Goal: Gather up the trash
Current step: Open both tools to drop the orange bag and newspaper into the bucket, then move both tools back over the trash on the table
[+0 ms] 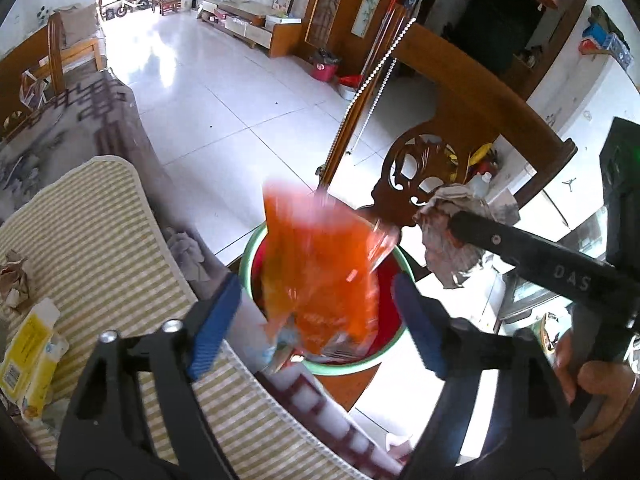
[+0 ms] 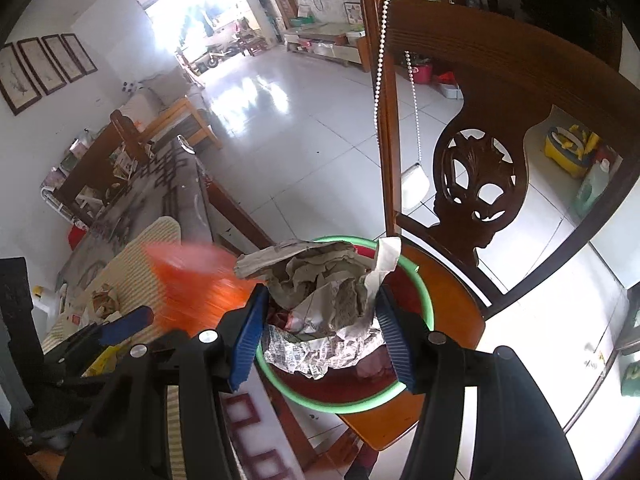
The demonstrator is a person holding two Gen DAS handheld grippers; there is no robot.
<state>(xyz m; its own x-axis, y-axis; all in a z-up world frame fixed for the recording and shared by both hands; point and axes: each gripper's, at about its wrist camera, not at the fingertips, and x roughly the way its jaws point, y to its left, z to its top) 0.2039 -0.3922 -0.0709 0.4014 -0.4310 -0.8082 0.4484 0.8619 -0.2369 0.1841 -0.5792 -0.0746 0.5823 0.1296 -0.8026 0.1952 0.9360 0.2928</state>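
Observation:
A green-rimmed bin point(image 1: 251, 254) with a red liner stands on a wooden chair seat. My left gripper point(image 1: 316, 280) hovers over it, jaws wide open. A blurred orange plastic bag point(image 1: 320, 240) hangs loose between the blue pads, its lower end inside the bin, and neither pad presses on it. In the right wrist view my right gripper point(image 2: 320, 292) is shut on a crumpled newspaper wad point(image 2: 320, 280), held just above the bin's rim point(image 2: 425, 300). The same wad point(image 1: 448, 236) shows in the left wrist view at the tip of the right gripper's black finger point(image 1: 520, 250).
The chair's carved back point(image 1: 424, 176) rises behind the bin, with a bead string point(image 1: 372, 76) hanging on its post. To the left lies a striped mat point(image 1: 100, 248) with a yellow tissue pack point(image 1: 28, 352) and crumpled paper point(image 1: 14, 280). A hand point(image 1: 596, 376) grips the right handle.

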